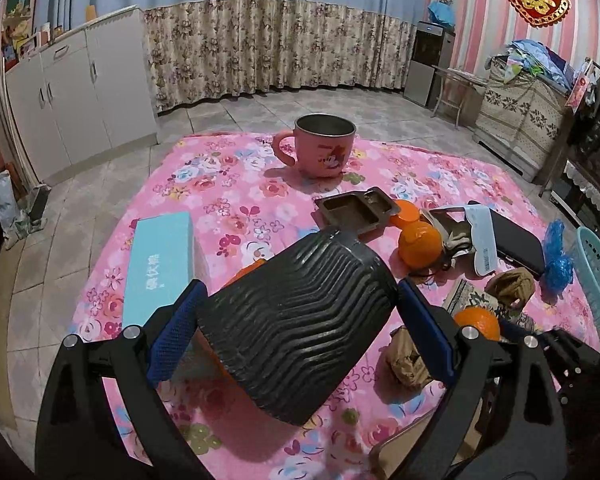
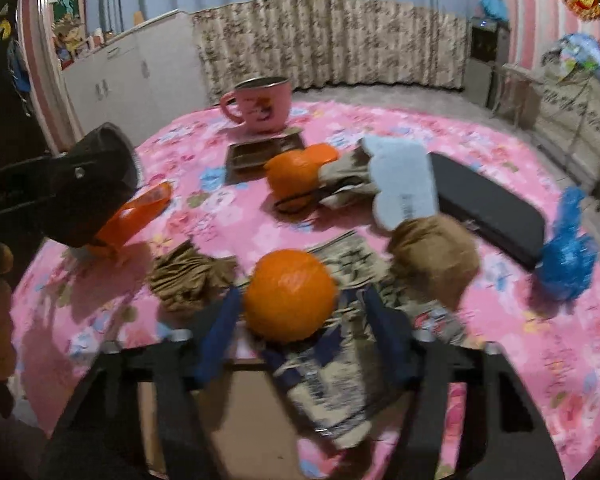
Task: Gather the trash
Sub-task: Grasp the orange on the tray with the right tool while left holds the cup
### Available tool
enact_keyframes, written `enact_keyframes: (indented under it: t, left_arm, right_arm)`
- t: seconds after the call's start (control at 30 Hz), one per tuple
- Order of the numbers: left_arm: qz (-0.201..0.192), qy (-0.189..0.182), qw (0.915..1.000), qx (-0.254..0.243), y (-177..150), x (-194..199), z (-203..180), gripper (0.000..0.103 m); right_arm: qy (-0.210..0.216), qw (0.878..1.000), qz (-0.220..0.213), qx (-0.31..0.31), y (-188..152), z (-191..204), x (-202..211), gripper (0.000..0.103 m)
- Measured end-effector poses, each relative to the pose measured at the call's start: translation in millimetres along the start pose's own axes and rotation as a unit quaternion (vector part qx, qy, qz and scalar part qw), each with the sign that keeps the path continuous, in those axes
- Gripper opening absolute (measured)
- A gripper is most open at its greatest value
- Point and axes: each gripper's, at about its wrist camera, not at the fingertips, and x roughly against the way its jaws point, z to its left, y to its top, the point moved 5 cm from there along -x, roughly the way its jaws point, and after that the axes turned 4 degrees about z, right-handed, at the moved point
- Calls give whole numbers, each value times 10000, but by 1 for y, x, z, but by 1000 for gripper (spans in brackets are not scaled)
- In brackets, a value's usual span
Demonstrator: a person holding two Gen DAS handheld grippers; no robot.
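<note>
My left gripper [image 1: 300, 292] is shut on a black ribbed bin [image 1: 296, 328] with an orange liner, held tilted above the pink floral tablecloth [image 1: 228, 184]. The bin also shows at the left of the right wrist view [image 2: 88, 188]. My right gripper [image 2: 300, 300] is open, its blue fingers [image 2: 224, 320] either side of an orange [image 2: 290, 294] that sits on a printed paper [image 2: 340, 360]. Crumpled brown paper lies left [image 2: 188, 276] and right [image 2: 436, 256] of it. A blue plastic wrapper [image 2: 564, 252] lies at the right.
A pink mug [image 1: 324, 146] stands at the back, a dark tray [image 1: 354, 210] in front of it. Another orange [image 1: 420, 244], a white mask [image 1: 480, 236], a black case [image 1: 516, 244] and a teal box [image 1: 160, 264] lie on the table. A teal basket [image 1: 596, 272] stands at the right edge.
</note>
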Motion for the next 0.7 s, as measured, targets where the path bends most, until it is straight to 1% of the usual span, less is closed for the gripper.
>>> enact_keyframes:
  t: [0.13, 0.2, 0.5, 0.63, 0.7]
  left_arm:
    - [-43, 3, 10000, -22, 0, 2, -1, 92]
    - [-71, 5, 10000, -28, 1, 3, -2, 92]
    - [-125, -13, 9999, -114, 3, 5, -10, 92]
    - [-200, -30, 9996, -215, 4, 9, -18, 92]
    - [-210, -51, 9994, -259, 5, 10, -24, 92]
  right_arm:
    - [120, 9998, -169, 65, 4, 2, 6, 36]
    - [196, 9994, -277, 78, 7, 2, 13, 35]
    - [179, 9981, -545, 205, 11, -6, 40, 34]
    - [33, 9962, -818, 291, 16, -15, 63, 34]
    - [38, 9954, -921, 256, 19, -24, 74, 34]
